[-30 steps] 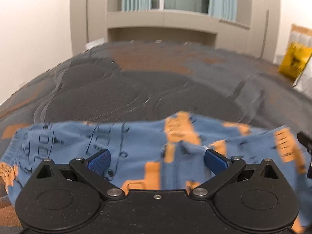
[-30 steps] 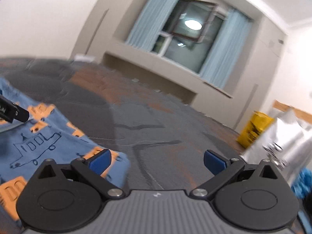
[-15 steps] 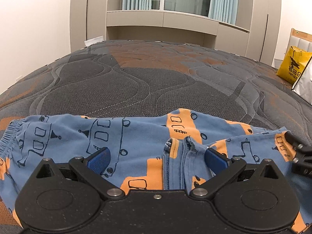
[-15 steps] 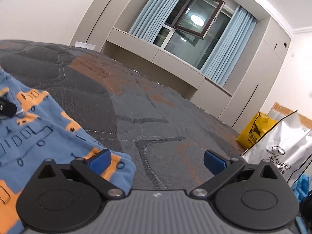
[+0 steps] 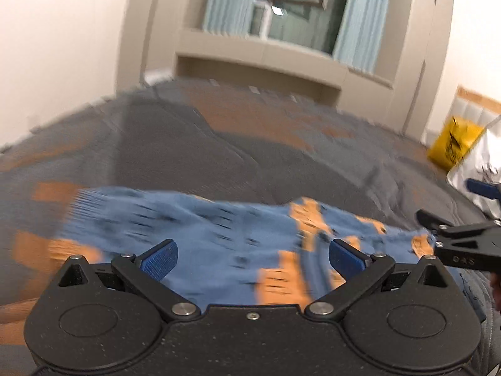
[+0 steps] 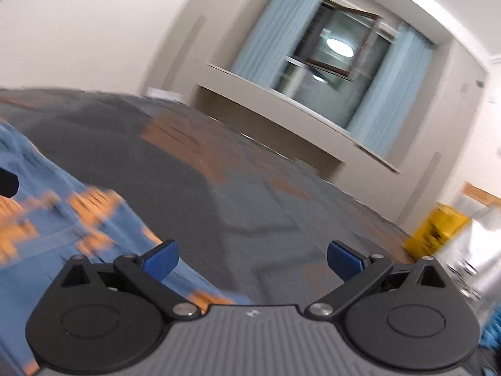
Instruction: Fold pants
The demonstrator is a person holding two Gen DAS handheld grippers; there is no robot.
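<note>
Blue pants (image 5: 225,235) with orange and black prints lie across the grey and orange quilted bed (image 5: 194,156). My left gripper (image 5: 252,258) is open and empty just above the pants near their middle. My right gripper (image 6: 252,258) is open and empty above the pants' right end (image 6: 62,219); it also shows at the right edge of the left wrist view (image 5: 463,238). Both views are blurred by motion.
A yellow bag (image 5: 454,145) and a white plastic bag (image 6: 479,244) stand right of the bed. A window with light blue curtains (image 5: 294,9) and a beige shelf lie beyond the far edge. A white wall is on the left.
Both grippers have lifted and tilted upward, away from the pants, staying open. The right gripper now sits higher beside the pants' right end.
</note>
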